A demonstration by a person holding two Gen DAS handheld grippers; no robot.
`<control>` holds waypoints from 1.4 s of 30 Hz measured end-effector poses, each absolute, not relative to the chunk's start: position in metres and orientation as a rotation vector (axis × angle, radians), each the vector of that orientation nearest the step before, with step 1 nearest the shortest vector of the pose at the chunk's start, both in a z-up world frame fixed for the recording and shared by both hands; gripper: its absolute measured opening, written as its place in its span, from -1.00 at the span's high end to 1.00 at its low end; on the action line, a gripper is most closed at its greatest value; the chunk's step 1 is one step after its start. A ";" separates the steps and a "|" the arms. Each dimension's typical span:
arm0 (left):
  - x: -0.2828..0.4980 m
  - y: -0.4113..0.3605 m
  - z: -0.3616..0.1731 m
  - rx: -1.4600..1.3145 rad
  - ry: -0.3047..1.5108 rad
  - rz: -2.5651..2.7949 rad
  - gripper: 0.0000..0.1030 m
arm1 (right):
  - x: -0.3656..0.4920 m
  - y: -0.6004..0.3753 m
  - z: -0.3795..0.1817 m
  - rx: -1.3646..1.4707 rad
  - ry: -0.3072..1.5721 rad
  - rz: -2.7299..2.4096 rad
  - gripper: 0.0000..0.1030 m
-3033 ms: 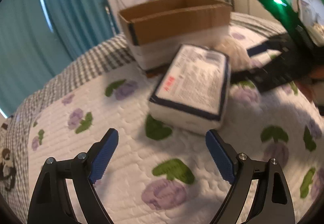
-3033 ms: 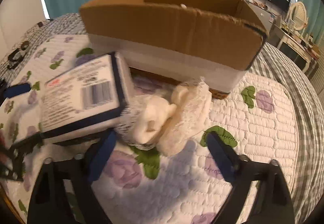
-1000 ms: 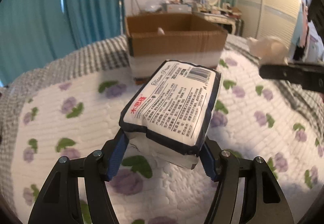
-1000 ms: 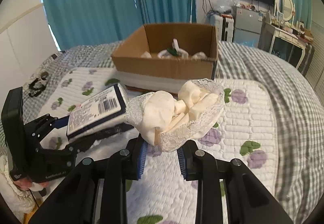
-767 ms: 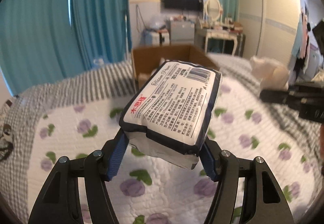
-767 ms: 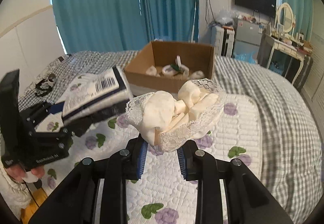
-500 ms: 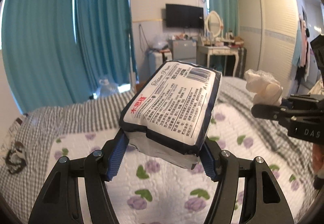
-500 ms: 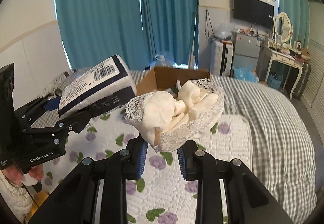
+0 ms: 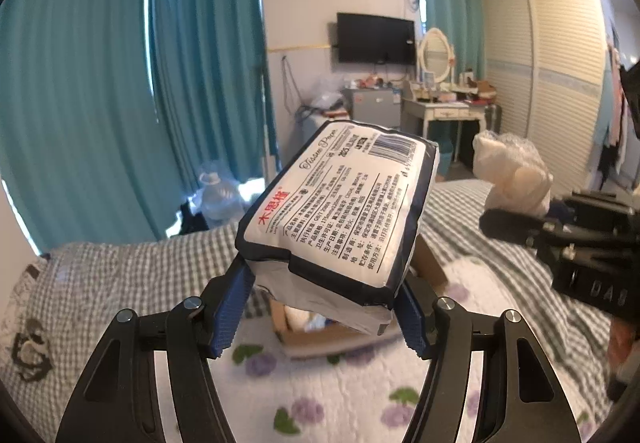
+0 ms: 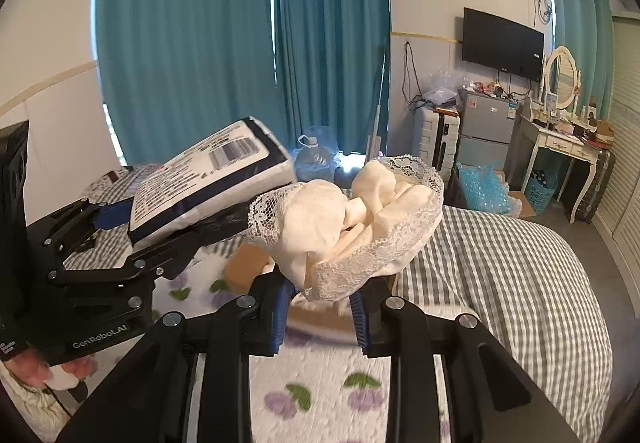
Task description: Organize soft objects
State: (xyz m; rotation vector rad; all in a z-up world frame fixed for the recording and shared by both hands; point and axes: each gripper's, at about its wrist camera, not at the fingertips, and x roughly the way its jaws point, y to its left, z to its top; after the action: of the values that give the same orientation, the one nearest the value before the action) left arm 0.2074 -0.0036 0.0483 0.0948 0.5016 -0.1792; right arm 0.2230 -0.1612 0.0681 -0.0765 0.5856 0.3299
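My left gripper (image 9: 320, 307) is shut on a white tissue pack (image 9: 340, 203) with a dark blue border, held high above the bed; the pack also shows in the right wrist view (image 10: 208, 179). My right gripper (image 10: 320, 307) is shut on a cream lace-trimmed cloth bundle (image 10: 344, 219), also held high; the bundle shows in the left wrist view (image 9: 512, 175). The open cardboard box (image 9: 320, 335) sits on the bed below and beyond both loads, mostly hidden behind them; it shows in the right wrist view (image 10: 248, 263) too.
The bed has a floral quilt (image 9: 360, 395) over a checked cover (image 10: 500, 263). Teal curtains (image 9: 120, 103), a wall TV (image 10: 502, 43), a dressing table (image 10: 560, 139), a wardrobe (image 9: 560, 83) and a water jug (image 9: 220, 195) stand beyond the bed.
Both grippers closed on their loads, the left on the tissue pack, the right on the lace bundle, then lifted them high. The box has dropped low in both views.
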 end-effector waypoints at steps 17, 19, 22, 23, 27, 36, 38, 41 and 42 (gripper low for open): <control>0.339 -0.021 -0.043 0.124 0.651 -0.179 -0.46 | 0.367 -0.163 -0.044 0.011 0.740 0.322 0.37; 0.343 -0.021 -0.045 0.127 0.665 -0.170 -0.48 | 0.373 -0.175 -0.047 0.075 0.741 0.304 -0.21; 0.340 -0.024 -0.046 0.143 0.676 -0.180 -0.53 | 0.377 -0.192 -0.046 0.159 0.737 0.305 -0.52; 0.338 -0.026 -0.045 0.160 0.673 -0.175 -0.54 | 0.376 -0.195 -0.045 0.167 0.732 0.312 -0.52; 0.326 -0.042 -0.039 0.257 0.679 -0.145 -0.54 | 0.367 -0.192 -0.030 0.126 0.713 0.298 -0.52; 0.290 -0.041 0.021 0.205 0.649 -0.160 -0.54 | 0.318 -0.206 0.033 0.120 0.669 0.273 -0.55; 0.278 -0.037 0.043 0.159 0.637 -0.168 -0.54 | 0.300 -0.214 0.057 0.105 0.645 0.260 -0.55; 0.257 -0.036 0.085 0.129 0.594 -0.135 -0.54 | 0.269 -0.221 0.098 0.088 0.595 0.244 -0.55; 0.245 -0.037 0.101 0.120 0.565 -0.127 -0.54 | 0.258 -0.222 0.111 0.082 0.577 0.242 -0.55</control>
State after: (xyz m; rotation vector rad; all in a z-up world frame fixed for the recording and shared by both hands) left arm 0.2451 -0.0368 0.1012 0.1199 0.5646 -0.1270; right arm 0.2585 -0.2217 0.1114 0.0816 0.5769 0.2417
